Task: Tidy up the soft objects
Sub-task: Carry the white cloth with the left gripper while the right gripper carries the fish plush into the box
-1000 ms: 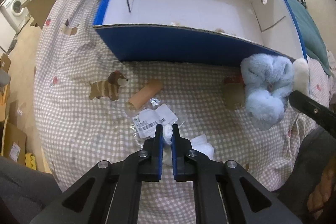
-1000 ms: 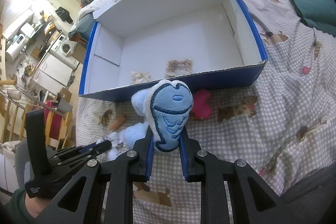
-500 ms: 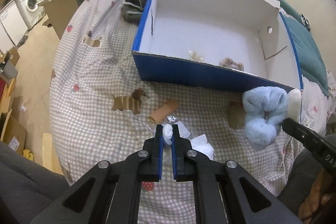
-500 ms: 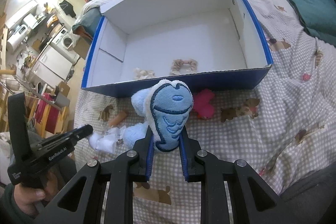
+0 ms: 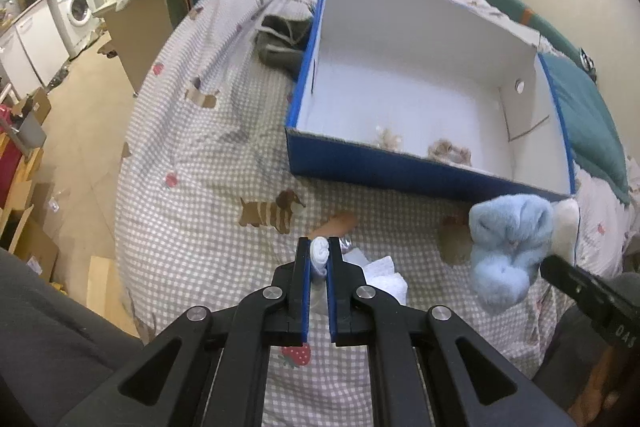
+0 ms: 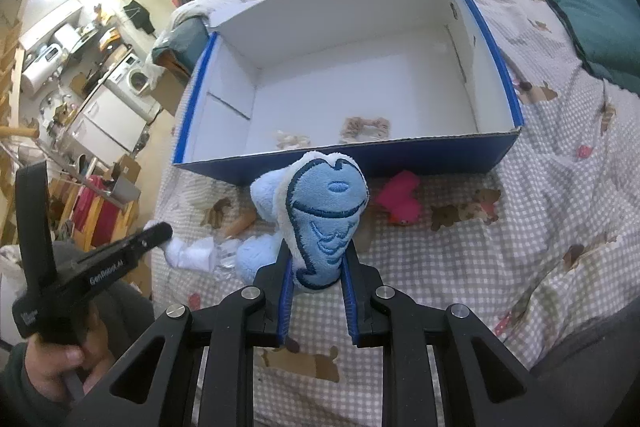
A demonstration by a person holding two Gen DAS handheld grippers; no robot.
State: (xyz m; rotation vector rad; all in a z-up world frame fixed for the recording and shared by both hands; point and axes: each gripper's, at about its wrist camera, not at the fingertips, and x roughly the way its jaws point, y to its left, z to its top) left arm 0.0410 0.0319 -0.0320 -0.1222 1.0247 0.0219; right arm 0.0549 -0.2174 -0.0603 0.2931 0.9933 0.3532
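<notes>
Above the checked bed [image 5: 208, 163], the left claw [image 5: 319, 253] pinches a white sock [image 5: 319, 254], the right claw [image 6: 316, 259] clamps a blue plush [image 6: 326, 215], both short of the blue box [image 6: 400, 157]

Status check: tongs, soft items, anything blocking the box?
Left tongs shut on white sock. Right tongs shut on blue plush. Blue box open ahead, two scrunchies inside. Path clear.

Plush toy [image 6: 324, 223]: fleecy blue cloth, stitched outlines. Box [image 5: 400, 171]: cardboard, matt white inside, smooth blue outside. Bedcover [image 5: 200, 187]: woven check cloth. Gripper arms: matt black plastic, metal screws.
</notes>
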